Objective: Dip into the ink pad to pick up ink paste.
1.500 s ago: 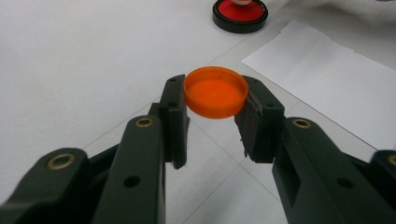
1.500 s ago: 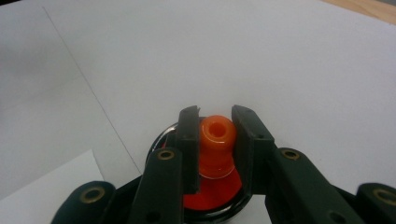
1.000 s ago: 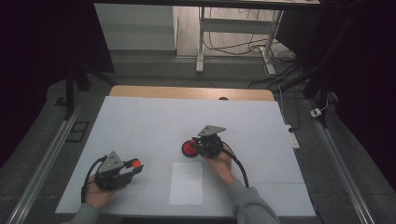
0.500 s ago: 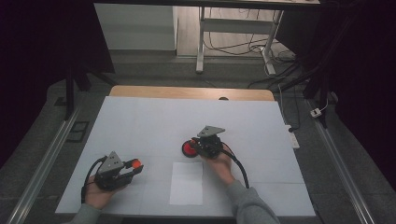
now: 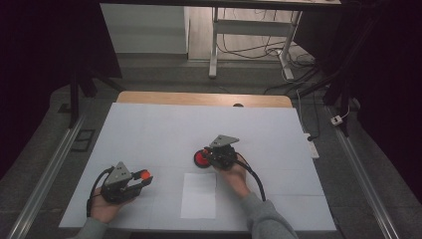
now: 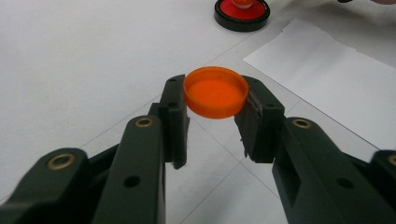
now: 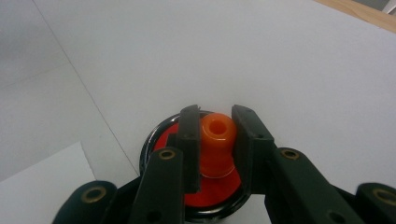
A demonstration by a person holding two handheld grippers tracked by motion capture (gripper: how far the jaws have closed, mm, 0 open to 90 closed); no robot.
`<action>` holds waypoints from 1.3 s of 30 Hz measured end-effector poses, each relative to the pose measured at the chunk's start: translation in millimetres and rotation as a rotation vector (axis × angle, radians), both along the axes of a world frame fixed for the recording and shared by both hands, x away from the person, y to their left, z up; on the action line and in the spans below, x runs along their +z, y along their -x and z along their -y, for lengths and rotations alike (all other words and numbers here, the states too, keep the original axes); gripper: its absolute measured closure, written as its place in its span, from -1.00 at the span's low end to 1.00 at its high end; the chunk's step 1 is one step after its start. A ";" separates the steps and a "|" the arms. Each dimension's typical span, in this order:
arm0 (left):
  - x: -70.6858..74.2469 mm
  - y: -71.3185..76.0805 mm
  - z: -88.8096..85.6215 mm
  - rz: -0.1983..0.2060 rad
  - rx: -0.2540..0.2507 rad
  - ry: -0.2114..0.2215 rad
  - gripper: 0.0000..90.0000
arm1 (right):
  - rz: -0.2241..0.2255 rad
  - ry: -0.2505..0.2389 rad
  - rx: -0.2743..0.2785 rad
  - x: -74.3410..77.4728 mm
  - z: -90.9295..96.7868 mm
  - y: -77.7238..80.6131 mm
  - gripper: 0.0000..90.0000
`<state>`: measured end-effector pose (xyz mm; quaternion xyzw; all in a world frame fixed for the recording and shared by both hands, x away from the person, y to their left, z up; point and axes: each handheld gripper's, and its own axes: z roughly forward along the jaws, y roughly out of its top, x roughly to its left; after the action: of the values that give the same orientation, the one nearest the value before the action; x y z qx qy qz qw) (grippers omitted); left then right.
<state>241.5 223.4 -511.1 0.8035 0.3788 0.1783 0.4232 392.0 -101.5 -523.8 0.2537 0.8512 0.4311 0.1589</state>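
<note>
Two grippers are engaged, each on one part of what I judge to be a small bottle assembly. My left gripper [image 6: 215,116] has its jaws closed on an orange cap [image 6: 215,91], held level above the worktop [image 5: 159,129], near its front left. My right gripper [image 7: 215,149] clamps the orange nozzle [image 7: 217,133] standing on a red, black-rimmed base [image 5: 202,158] mid-worktop. A white sheet of paper [image 5: 199,195] lies between them. To mate the parts well, I would keep the cap flat, centre it over the nozzle, and steady the base. Both hands rest low, forearms entering from the front edge.
</note>
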 end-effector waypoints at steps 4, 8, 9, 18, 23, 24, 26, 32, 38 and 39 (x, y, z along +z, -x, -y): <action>-0.6 -0.5 0.5 -0.003 -0.001 -0.003 0.44 | 0.001 -0.002 0.000 -0.2 0.2 0.0 0.61; -0.6 -0.3 0.9 -0.002 -0.001 -0.003 0.44 | -0.001 -0.008 -0.001 -0.5 0.5 -0.1 0.61; -0.6 -0.2 0.9 -0.002 -0.001 -0.003 0.44 | -0.001 -0.008 -0.002 -0.5 0.6 0.0 0.61; -0.4 -0.7 -0.7 0.001 0.005 0.002 0.43 | -0.023 -0.016 -0.007 0.7 0.8 -1.8 0.61; 0.0 -0.4 -2.0 0.005 0.007 0.004 0.43 | -0.015 -0.055 -0.018 5.2 4.2 -2.1 0.61; -0.1 -0.5 -2.4 0.004 0.007 0.005 0.43 | -0.009 -0.066 -0.019 7.7 5.7 -2.0 0.61; -0.2 -0.7 -2.6 0.003 0.009 0.006 0.43 | -0.005 -0.093 -0.016 12.0 8.6 -2.2 0.61; 0.0 -0.4 -2.5 0.005 0.007 0.006 0.43 | 0.004 -0.123 -0.017 19.9 14.0 -1.8 0.60; -0.1 -0.6 -2.3 0.003 0.006 0.003 0.43 | 0.006 -0.124 -0.007 21.1 13.0 -1.0 0.60; -0.1 -0.6 -2.4 0.003 0.006 0.003 0.43 | 0.006 -0.116 -0.001 21.1 12.6 -0.8 0.60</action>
<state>242.2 225.8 -511.2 0.8014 0.3808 0.1802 0.4246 392.8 -114.1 -502.7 0.2617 0.8241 0.4804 0.1469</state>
